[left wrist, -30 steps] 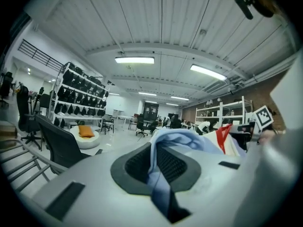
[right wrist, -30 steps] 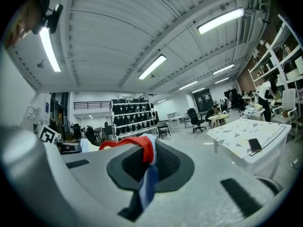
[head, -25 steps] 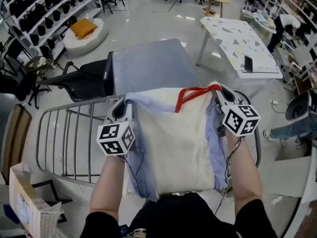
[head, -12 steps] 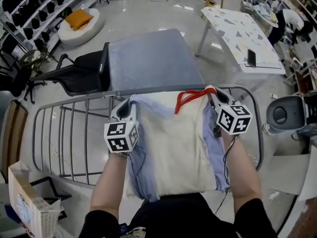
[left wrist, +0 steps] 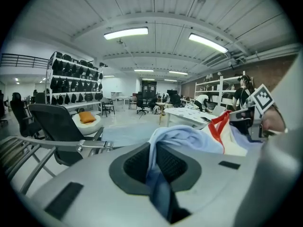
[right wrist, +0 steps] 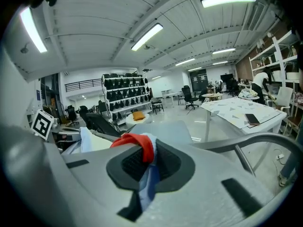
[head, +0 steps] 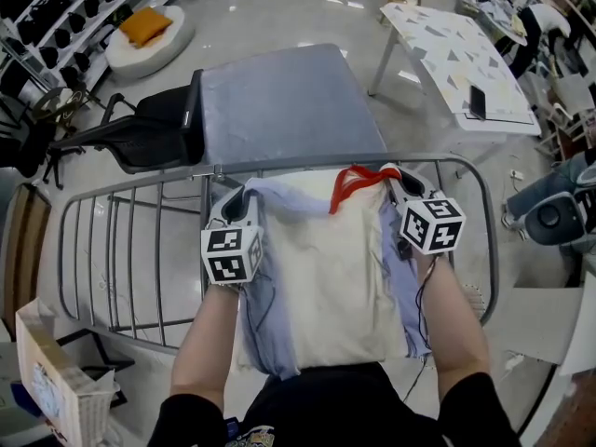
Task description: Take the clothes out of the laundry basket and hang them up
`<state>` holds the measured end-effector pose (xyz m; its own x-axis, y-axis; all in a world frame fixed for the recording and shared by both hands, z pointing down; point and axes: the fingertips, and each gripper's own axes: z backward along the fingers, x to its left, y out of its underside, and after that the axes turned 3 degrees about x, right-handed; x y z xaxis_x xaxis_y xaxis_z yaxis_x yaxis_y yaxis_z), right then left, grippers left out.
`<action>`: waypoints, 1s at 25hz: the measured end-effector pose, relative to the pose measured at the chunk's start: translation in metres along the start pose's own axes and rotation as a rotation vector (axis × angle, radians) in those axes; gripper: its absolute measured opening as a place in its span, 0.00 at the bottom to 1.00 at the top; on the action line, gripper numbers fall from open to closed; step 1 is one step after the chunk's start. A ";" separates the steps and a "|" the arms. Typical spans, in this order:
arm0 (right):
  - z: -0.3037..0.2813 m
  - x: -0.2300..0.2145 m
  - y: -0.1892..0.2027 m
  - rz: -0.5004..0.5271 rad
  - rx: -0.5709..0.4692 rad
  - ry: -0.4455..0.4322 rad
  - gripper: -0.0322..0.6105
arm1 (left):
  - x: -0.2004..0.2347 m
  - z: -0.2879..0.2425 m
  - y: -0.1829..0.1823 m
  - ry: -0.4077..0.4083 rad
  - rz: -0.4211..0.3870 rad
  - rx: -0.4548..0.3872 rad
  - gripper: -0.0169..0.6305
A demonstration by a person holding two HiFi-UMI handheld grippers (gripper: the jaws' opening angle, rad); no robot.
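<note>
Head view looks down on a big cream and light blue cloth garment point(head: 326, 268). It is spread out flat between two claws, right in front of the person. The cream part fills the middle and looks a bit like a pillow. Light blue cloth peeks out along both long sides and across the top. A thin red strap point(head: 358, 180) makes a loop at the top edge, toward 1 o'clock. The cloth looks soft, with a few small folds.

The garment's top edge is just beside the far bar of a grey metal drying rack point(head: 307, 164). It is hard to tell if the two touch. The rest of the garment runs down toward the person at 6 o'clock.

The left gripper point(head: 237, 203) holds the garment's top corner at 10 o'clock. In the left gripper view its two jaws are pressed together, and light blue cloth is pinched between the black pads.

The right gripper point(head: 396, 180) holds the other top corner at 2 o'clock. In the right gripper view its jaws are squeezed on the red strap, with a bit of blue cloth under it.

Past the rack, at 12 o'clock, lies a flat grey-blue sheet point(head: 279, 101). A black office chair point(head: 154, 133) stands at 10 o'clock. A white table with grey triangles point(head: 456, 63) stands at 2 o'clock.
</note>
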<state>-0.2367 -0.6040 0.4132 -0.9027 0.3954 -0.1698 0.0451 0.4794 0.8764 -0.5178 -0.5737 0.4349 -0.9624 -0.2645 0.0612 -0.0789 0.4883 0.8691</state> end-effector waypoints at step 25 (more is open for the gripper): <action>0.023 0.013 -0.006 0.026 -0.010 -0.061 0.34 | -0.004 0.062 -0.012 -0.087 -0.028 -0.067 0.22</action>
<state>-0.2386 -0.5840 0.3950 -0.8735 0.4547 -0.1740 0.0634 0.4606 0.8853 -0.5288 -0.5267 0.3938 -0.9791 -0.2032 -0.0041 -0.0918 0.4245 0.9007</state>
